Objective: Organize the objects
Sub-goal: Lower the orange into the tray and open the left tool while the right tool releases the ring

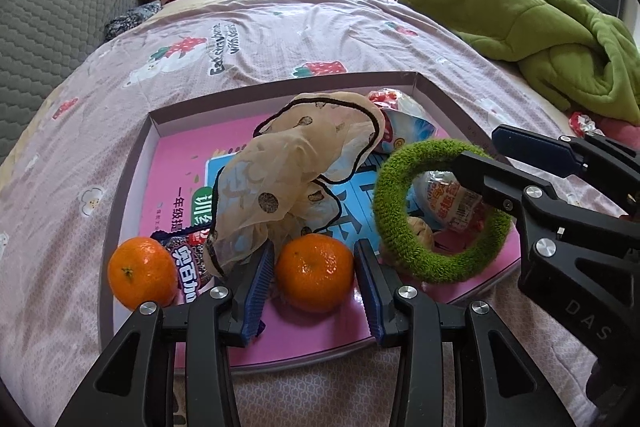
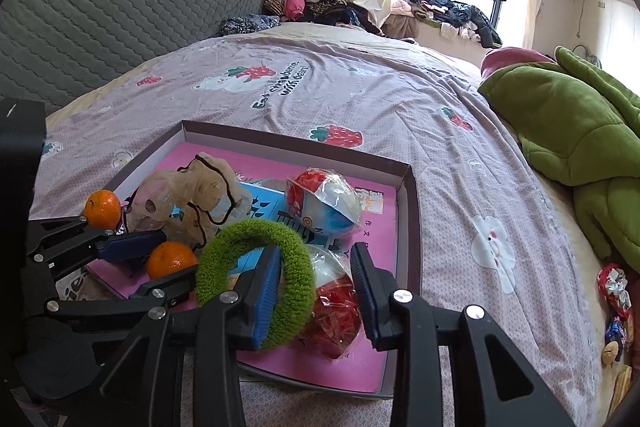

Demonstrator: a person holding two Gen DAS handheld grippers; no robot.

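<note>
Both hand-held grippers are released: my left (image 1: 314,289) straddles an orange (image 1: 314,271) in the tray (image 1: 132,163) on the bed (image 1: 280,23); my right (image 2: 316,297) carries the green ring (image 2: 256,277) looped over one finger. Closing left could snag the scarf (image 1: 288,167); tilting right, I judge the ring slides off.

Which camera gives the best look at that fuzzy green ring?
The left wrist view: the green ring shows whole, hanging on one finger of the right gripper. In the right wrist view, the ring is close but that gripper's own finger covers part of it.
</note>
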